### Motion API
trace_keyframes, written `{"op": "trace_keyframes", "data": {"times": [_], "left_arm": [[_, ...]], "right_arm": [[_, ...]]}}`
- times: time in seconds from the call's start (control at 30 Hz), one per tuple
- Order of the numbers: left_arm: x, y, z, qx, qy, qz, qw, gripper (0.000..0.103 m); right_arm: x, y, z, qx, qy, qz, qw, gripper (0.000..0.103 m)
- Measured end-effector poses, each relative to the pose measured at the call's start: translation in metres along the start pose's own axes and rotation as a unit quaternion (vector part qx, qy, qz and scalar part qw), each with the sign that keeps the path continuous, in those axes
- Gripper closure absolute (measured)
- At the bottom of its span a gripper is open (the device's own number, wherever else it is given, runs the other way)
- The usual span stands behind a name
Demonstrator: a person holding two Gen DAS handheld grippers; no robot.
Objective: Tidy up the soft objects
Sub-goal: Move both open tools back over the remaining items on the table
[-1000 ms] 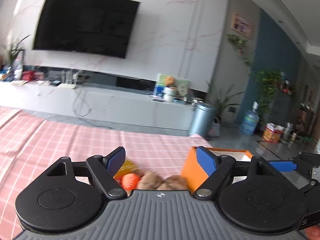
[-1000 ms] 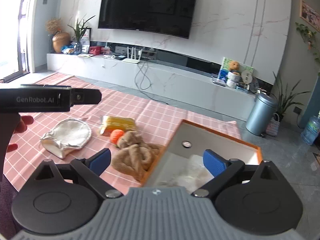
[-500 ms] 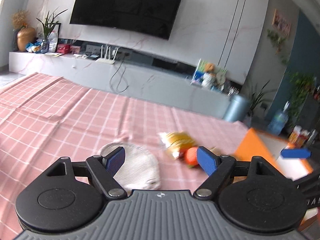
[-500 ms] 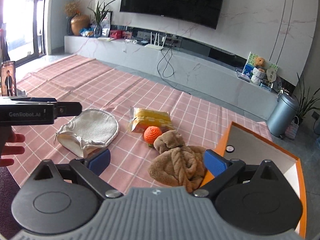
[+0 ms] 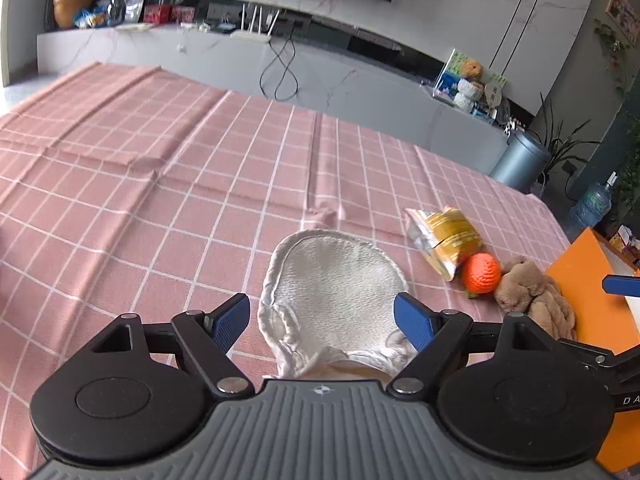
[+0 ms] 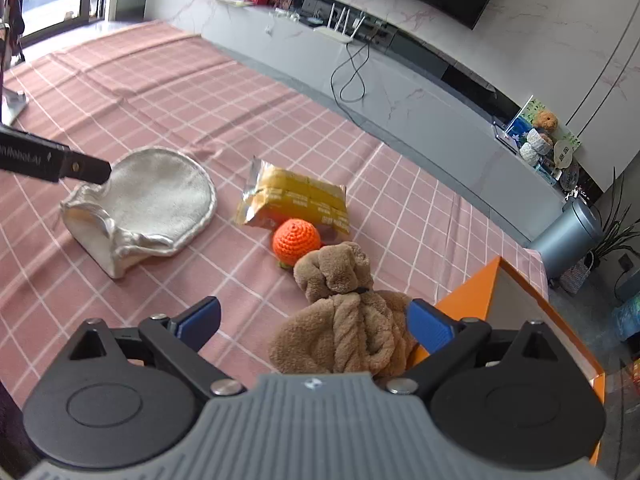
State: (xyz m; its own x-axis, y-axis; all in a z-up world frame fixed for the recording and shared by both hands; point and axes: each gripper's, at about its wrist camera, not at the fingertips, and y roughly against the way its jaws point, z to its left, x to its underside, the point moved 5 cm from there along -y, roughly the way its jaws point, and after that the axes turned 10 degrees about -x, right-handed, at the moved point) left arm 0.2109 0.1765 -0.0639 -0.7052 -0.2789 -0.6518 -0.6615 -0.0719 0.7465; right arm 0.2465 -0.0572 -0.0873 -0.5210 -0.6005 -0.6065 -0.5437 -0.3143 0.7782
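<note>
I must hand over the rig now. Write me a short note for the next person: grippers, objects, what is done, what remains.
Left gripper: open, empty, lined up on the white mitt.
Right gripper: open, empty, over the brown plush cloth, which lies against the orange box.
On the pink cloth between them: yellow packet and orange knitted ball, touching.
Done: nothing of these four is boxed.
Left: grasp the mitt and plush, then the ball, probably into the box.
</note>
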Motion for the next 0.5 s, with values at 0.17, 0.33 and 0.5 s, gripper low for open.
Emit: {"op": "trace_keyframes", "data": {"times": [0.17,0.33,0.5], "left_arm": [[0.002,-0.025,-0.001,-0.009,-0.018,0.035,0.9992,0.007],[0.007,-0.041,-0.005,-0.01,-0.028,0.056,0.998,0.007],[0.006,-0.044,-0.007,-0.022,-0.035,0.058,0.9974,0.008]], "right_arm": [[-0.004,-0.026,-0.003,0.008,0.027,0.042,0.999,0.005],[-0.005,-0.049,-0.008,0.01,0.048,0.09,0.995,0.005],[-0.003,-0.067,-0.013,0.017,0.08,0.141,0.987,0.006]]}}
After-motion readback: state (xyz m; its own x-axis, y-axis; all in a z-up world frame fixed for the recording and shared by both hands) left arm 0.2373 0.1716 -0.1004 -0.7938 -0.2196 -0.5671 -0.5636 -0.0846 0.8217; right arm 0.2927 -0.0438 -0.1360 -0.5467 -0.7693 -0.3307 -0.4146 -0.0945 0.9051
